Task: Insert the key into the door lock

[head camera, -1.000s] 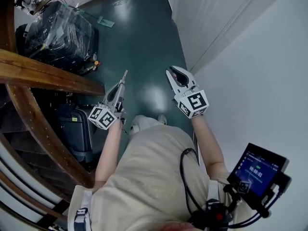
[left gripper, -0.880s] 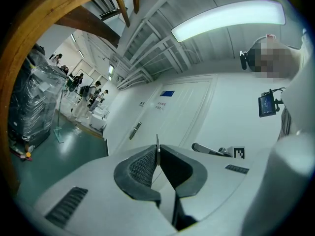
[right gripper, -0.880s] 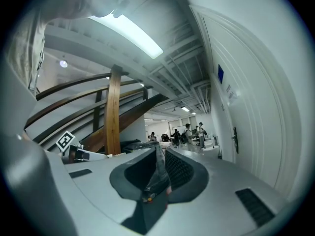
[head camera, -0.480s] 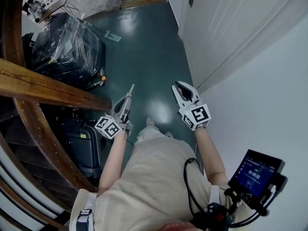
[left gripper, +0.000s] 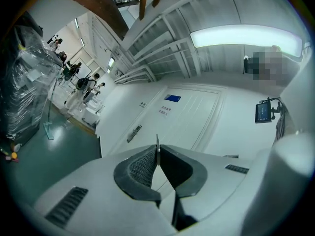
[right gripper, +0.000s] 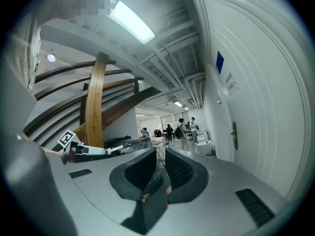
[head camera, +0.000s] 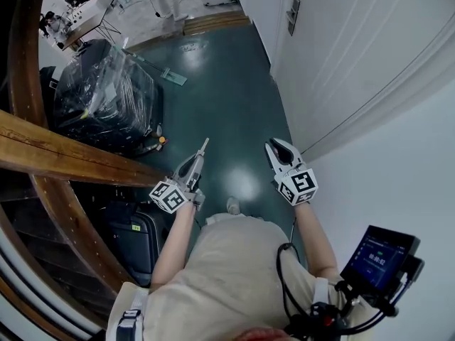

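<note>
A thin key [left gripper: 157, 141] juts from the clenched left tool [left gripper: 158, 153], grasped between its pads and pointing at a white door [left gripper: 189, 119]; the door lock [left gripper: 134, 133] is well ahead. The right tool [right gripper: 161, 154] shows narrowly parted, empty jaws. Only the head view shows the glossy green floor [head camera: 213, 84], a wooden stair beam [head camera: 64, 155] and plastic-wrapped black cases [head camera: 106, 98].

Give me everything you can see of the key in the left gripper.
The key is a slim, pale, metal-looking blade pinched between the shut tips of the left gripper. Only its front part shows, sticking out past the tips in line with the jaws; the left gripper view sees it edge-on as a thin sliver. It touches only the jaw pads, above the teal floor, short of the white door.
</note>
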